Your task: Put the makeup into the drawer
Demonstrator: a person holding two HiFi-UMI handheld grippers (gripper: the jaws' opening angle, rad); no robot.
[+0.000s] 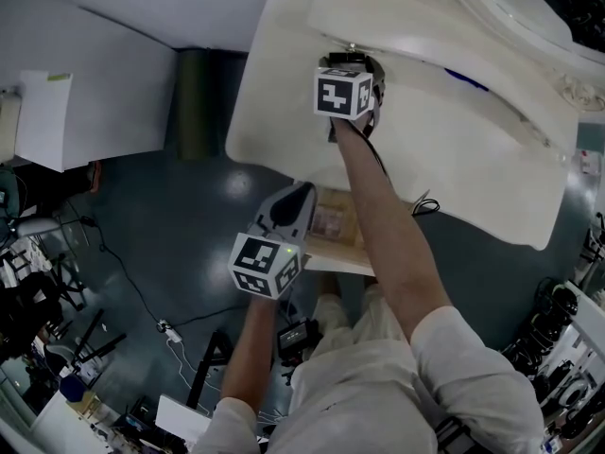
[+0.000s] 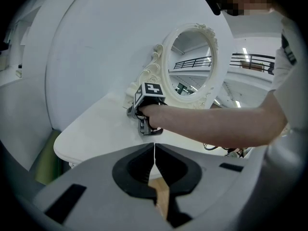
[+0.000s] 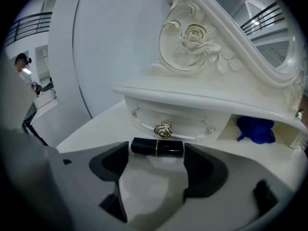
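— Where does the lipstick lie?
— At lower centre of the right gripper view. It lies flat on the white worktop, crosswise in the gap at the tips of the right claw, just in front of the closed drawer with the rose knob.
— Does that claw have hold of it?
— Its jaws stand wide apart, one beside each end of the tube. Whether they touch it cannot be told.
— And the left claw?
— Pressed together, with nothing between its jaws.
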